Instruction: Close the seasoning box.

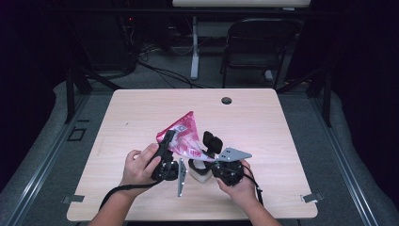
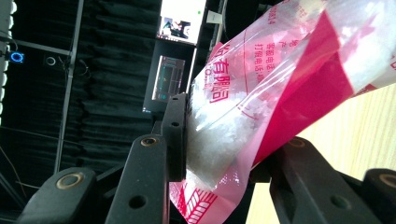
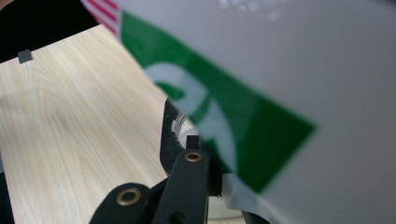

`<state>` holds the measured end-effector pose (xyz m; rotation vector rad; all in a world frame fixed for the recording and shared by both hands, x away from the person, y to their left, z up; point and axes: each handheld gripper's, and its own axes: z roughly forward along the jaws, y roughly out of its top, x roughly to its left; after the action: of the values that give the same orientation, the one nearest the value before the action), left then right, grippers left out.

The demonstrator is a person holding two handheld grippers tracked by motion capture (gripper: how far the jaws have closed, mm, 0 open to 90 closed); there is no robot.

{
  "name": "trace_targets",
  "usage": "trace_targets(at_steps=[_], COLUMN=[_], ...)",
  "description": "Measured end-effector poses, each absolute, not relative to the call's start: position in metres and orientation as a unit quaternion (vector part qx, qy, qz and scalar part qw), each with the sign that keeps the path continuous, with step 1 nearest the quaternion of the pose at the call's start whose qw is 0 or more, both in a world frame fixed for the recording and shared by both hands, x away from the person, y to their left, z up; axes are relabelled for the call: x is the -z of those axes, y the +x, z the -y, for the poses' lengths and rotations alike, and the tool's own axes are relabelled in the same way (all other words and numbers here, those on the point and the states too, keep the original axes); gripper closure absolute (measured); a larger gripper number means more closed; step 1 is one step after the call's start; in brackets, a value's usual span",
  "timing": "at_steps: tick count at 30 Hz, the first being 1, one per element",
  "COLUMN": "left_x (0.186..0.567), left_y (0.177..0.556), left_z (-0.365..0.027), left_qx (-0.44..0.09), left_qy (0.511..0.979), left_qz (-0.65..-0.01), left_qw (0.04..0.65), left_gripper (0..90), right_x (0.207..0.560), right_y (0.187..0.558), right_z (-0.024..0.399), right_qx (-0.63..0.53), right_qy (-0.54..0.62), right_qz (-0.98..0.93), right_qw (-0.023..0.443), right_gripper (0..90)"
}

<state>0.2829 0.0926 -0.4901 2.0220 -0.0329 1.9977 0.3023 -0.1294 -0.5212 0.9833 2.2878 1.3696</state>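
Above pale woodgrain table (image 1: 263, 122), crinkly pink plastic bag (image 1: 181, 134), granular contents

Light wooden table (image 1: 263, 127), white cup (image 1: 200, 173) on it

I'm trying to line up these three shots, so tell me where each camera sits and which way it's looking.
High view: above the near table edge, looking forward and down on the light wooden table; both forearms and hands show.
Left gripper view: rides the left gripper, facing the pink-and-clear printed plastic bag pinched between its black jaws.
Right gripper view: rides the right gripper, close against a white container with green lettering.
High and left gripper views share the bag.
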Motion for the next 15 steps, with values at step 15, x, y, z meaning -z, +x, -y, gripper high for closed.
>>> trace_targets(at_steps=[15], left_x=[0.4903], left_y=[0.2834], left_z=[-0.0928], left_qx=[-0.695], left_qy=[0.702], left_qz=[0.013], left_qw=[0.153], left_gripper=[67.3], right_x=[0.5214], right_y=[0.3025], right_z=[0.1296], right_qx=[-0.476], right_qy=[0.342], right_qz=[-0.796], right_qw=[0.150], right_gripper=[89.9])
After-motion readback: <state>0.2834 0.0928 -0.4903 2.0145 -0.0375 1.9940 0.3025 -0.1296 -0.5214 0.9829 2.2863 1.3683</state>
